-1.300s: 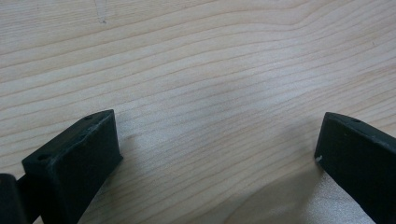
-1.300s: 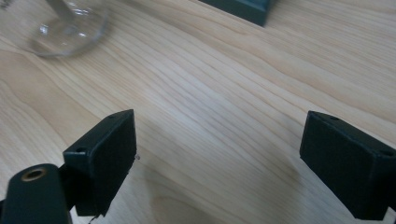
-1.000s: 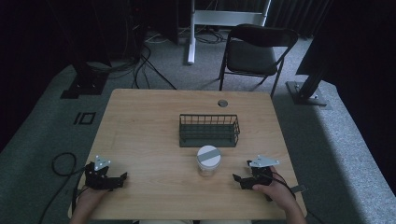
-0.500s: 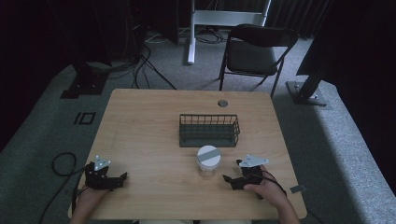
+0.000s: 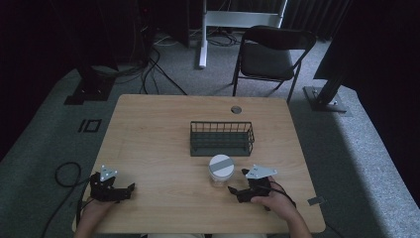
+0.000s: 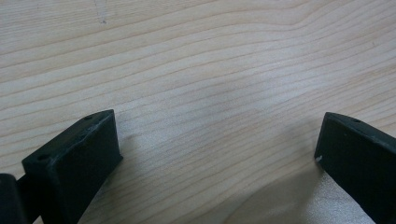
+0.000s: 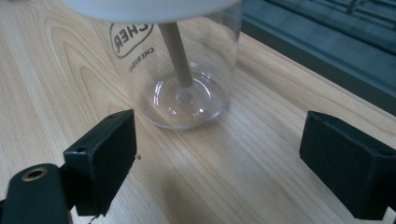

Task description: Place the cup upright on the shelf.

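Here the right tool [image 5: 236, 191] gapes wide just beside the clear glass white-lidded jar [image 5: 220, 170]; the left tool [image 5: 130, 190], equally open, rests on the pale wooden worktop [image 5: 148, 129].

Overhead forward-down (gripper views close) — shared table [image 5: 163, 129]

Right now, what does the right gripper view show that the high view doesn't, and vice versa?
Right gripper view: the clear plastic jar's black printed lettering, a tan stick standing inside it, and its base apart from the open jaws.
High view: the jar's white lid with a grey stripe, the left gripper, the black folding chair, and the whole table.
Both: the jar, the dark wire basket behind it, the right gripper, and the light wood tabletop.
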Action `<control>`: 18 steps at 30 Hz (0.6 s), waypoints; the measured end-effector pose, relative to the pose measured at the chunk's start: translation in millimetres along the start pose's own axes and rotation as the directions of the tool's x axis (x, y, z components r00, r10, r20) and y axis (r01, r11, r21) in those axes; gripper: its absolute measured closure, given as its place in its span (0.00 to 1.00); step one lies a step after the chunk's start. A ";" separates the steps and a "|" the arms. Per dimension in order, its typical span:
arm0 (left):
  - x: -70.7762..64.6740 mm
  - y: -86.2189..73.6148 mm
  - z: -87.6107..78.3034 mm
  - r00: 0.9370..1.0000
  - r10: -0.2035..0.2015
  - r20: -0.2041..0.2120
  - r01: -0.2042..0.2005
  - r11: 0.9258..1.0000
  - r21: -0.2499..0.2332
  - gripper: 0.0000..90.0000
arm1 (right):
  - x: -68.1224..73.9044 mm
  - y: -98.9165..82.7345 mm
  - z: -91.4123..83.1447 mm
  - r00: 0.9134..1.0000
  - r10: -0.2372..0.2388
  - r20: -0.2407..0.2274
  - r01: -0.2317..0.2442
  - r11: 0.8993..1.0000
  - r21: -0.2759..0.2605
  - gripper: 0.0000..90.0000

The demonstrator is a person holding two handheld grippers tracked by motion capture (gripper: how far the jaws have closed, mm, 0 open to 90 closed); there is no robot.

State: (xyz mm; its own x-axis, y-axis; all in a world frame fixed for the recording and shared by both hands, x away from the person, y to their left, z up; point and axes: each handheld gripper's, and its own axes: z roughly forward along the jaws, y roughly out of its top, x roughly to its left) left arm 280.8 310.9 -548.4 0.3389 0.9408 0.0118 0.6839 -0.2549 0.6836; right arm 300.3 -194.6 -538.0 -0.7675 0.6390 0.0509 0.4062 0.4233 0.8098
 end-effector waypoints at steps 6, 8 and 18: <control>0.0 0.0 0.0 1.000 0.000 0.000 0.000 1.000 0.000 0.00 | 2.5 1.5 4.9 1.000 0.005 -0.008 -0.005 1.000 -0.012 0.12; 0.0 0.0 0.0 1.000 0.000 0.000 0.000 1.000 0.000 0.00 | 3.7 2.3 7.4 1.000 0.009 -0.016 -0.010 1.000 -0.026 0.12; 0.0 0.0 0.0 1.000 0.000 0.000 0.000 1.000 0.000 0.00 | 12.2 9.4 13.9 0.999 -0.001 -0.034 -0.002 0.998 -0.070 0.12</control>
State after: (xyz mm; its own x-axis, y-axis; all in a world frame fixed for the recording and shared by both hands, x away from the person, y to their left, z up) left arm 280.7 310.9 -548.4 0.3387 0.9408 0.0118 0.6839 -0.2548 0.6836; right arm 301.7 -173.9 -537.9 -0.7845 0.6162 0.0704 0.3716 0.3762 0.8488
